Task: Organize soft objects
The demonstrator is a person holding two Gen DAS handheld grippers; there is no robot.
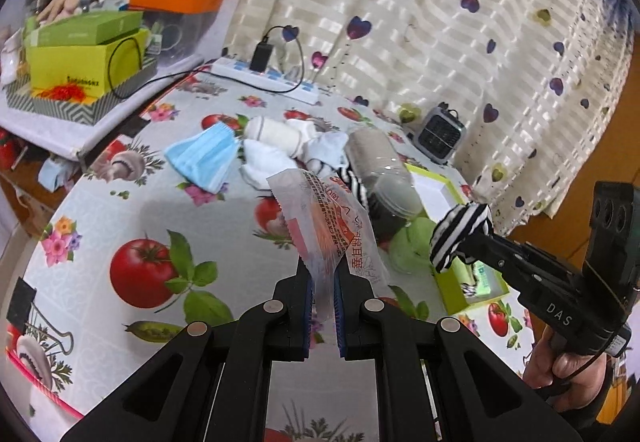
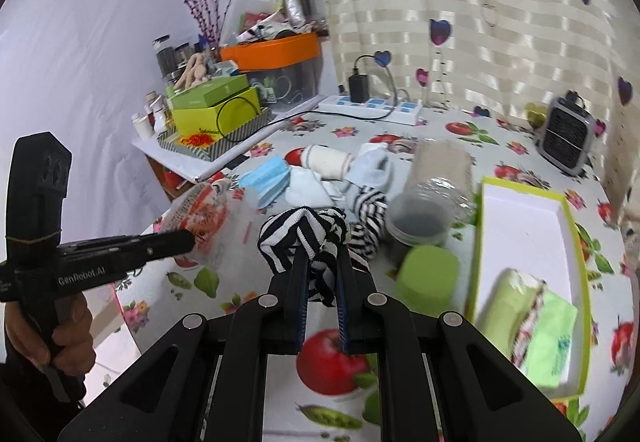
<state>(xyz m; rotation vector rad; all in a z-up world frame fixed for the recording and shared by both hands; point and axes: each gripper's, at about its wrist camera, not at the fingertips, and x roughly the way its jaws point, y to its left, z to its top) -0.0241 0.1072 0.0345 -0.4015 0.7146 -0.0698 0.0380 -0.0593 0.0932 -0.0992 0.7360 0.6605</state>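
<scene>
From the left wrist camera we see our left gripper (image 1: 323,274) pinched tight on a clear plastic packet (image 1: 324,217) printed in red, which stands up from the jaws above the fruit-patterned tablecloth (image 1: 120,209). Beyond it, toward the far side, lie a blue face mask (image 1: 204,155), a rolled cream sock (image 1: 272,131) and a heap of white socks (image 1: 316,149), with a clear jar (image 1: 380,169) on its side just right of them. At the right our right gripper (image 1: 456,242) reaches in, clamped on a black-and-white striped sock (image 1: 460,236), above the near end of a lime-edged box (image 1: 444,185); a hand (image 1: 560,374) holds its handle. From the right wrist camera we see the same striped sock (image 2: 304,238) bunched around the narrow jaws of the right gripper (image 2: 323,274), clear of the cloth. To the left, the left gripper (image 2: 188,238) holds the packet (image 2: 208,217) up, near the table's left edge. More striped fabric (image 2: 370,217) lies just beyond, beside the jar (image 2: 432,193). A green lid (image 2: 430,274) sits near right, and the box (image 2: 532,213) holds what seem to be folded green cloths (image 2: 536,322), somewhat blurred.
</scene>
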